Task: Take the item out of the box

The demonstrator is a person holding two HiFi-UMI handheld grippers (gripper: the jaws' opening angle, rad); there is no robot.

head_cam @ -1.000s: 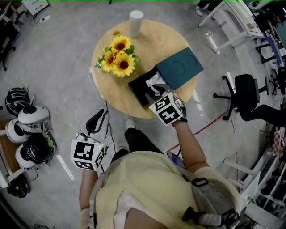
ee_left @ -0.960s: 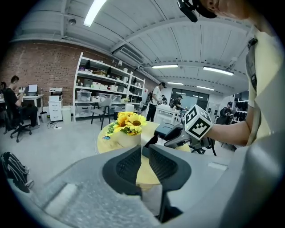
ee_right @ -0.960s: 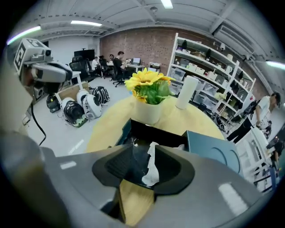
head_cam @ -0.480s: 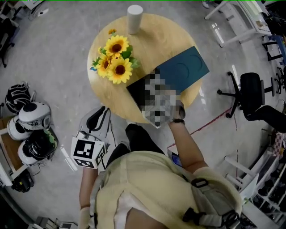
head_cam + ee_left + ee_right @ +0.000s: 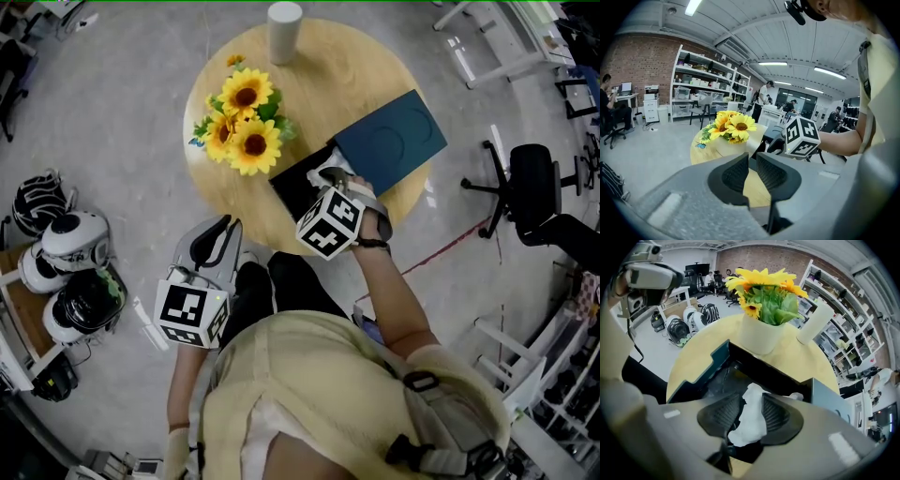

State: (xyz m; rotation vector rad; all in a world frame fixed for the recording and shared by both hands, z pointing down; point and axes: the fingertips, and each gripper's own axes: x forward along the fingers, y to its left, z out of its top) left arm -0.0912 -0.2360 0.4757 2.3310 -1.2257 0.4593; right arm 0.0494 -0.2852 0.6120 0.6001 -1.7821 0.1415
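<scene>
An open black box (image 5: 292,184) lies on the round wooden table (image 5: 347,75), its teal lid (image 5: 389,141) beside it to the right. My right gripper (image 5: 330,180) hangs over the box; its jaws are closing on a crumpled white paper wad (image 5: 749,420), which fills the gap between the pads. The box's dark inside (image 5: 717,376) shows below the wad. My left gripper (image 5: 208,246) is held low, off the table's near edge; its jaws (image 5: 752,171) stand almost together with nothing between them.
A pot of sunflowers (image 5: 242,122) stands just behind the box, and a white cylinder (image 5: 285,30) at the table's far edge. Helmets (image 5: 66,253) lie on the floor to the left. An office chair (image 5: 530,187) stands to the right.
The right gripper has stayed over the box with the white wad at its jaws, its marker cube now tilted more toward the camera. The left gripper has barely moved.
</scene>
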